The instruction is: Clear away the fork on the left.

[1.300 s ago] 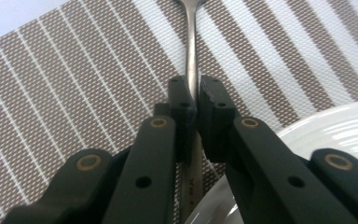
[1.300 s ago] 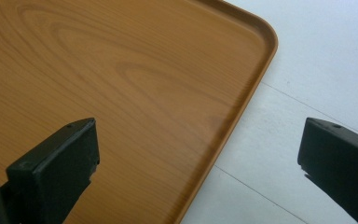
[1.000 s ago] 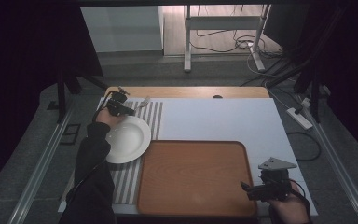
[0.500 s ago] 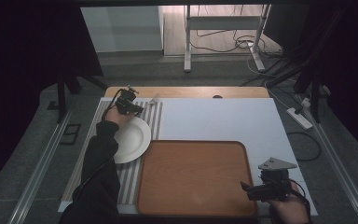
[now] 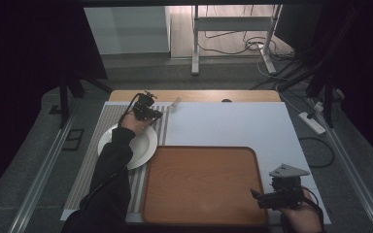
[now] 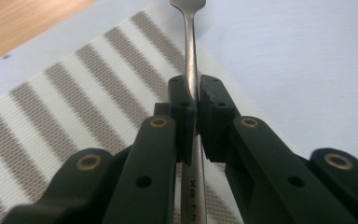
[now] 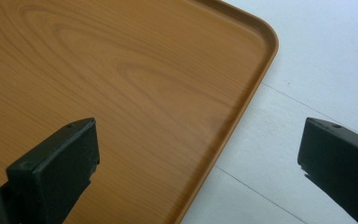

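Striped mat [image 5: 108, 127] on the tabletop: left gripper [image 6: 193, 95], now past the plate [image 5: 143, 145], pinches a fork [image 6: 189, 42] (right gripper [image 7: 198, 154] idles spread over the tray [image 7: 121, 70]).

A shiny metal fork [image 6: 192, 60] is held by its thin handle between two black pads. The handle is long, narrow and silver, and small letters are stamped near its lower end, too small to be read. The wider head is pointed away, toward the far side of the table, and its tip is cut off at the top of the left gripper view. In the high view, the fork [image 5: 173, 105] is seen near the far left of the table, over the edge where the striped mat meets the white cloth.
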Tool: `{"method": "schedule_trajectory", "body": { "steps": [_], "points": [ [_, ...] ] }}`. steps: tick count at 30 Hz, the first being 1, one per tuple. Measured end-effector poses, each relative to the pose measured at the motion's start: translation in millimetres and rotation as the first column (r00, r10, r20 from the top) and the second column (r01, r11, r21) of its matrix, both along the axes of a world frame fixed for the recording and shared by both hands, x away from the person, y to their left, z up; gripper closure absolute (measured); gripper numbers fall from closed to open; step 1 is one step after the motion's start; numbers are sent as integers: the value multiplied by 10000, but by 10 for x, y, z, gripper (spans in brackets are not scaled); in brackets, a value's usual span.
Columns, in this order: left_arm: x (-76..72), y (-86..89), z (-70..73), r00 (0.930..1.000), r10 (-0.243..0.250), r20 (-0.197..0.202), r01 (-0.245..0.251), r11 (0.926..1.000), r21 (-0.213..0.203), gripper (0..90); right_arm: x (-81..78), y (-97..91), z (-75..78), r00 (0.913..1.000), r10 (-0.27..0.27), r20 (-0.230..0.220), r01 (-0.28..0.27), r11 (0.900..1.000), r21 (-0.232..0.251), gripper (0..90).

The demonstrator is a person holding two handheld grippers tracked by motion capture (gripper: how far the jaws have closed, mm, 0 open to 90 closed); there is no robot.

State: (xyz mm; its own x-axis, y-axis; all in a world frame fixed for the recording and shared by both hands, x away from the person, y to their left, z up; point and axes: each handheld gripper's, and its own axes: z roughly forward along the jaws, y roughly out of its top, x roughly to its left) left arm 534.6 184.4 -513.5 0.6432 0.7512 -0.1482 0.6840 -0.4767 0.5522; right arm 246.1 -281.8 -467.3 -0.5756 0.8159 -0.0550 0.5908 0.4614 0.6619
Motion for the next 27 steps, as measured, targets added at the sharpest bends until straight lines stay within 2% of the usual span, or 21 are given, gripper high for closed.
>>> {"method": "schedule_trajectory", "body": {
  "steps": [8,16,27],
  "points": [
    [-111,-240,70,9988,-489,-31,488,9986,-206,840,0,0,2,10000,-37,18,37,10000,32,0],
    [-246,-451,127,9952,-975,15,975,9950,-220,839,-3,-10,6,10000,-81,51,80,9999,130,0],
    [-487,-606,189,9903,-1383,-150,1379,9901,-260,839,-3,-17,10,9999,-107,113,105,9997,200,0]
  ]
}}
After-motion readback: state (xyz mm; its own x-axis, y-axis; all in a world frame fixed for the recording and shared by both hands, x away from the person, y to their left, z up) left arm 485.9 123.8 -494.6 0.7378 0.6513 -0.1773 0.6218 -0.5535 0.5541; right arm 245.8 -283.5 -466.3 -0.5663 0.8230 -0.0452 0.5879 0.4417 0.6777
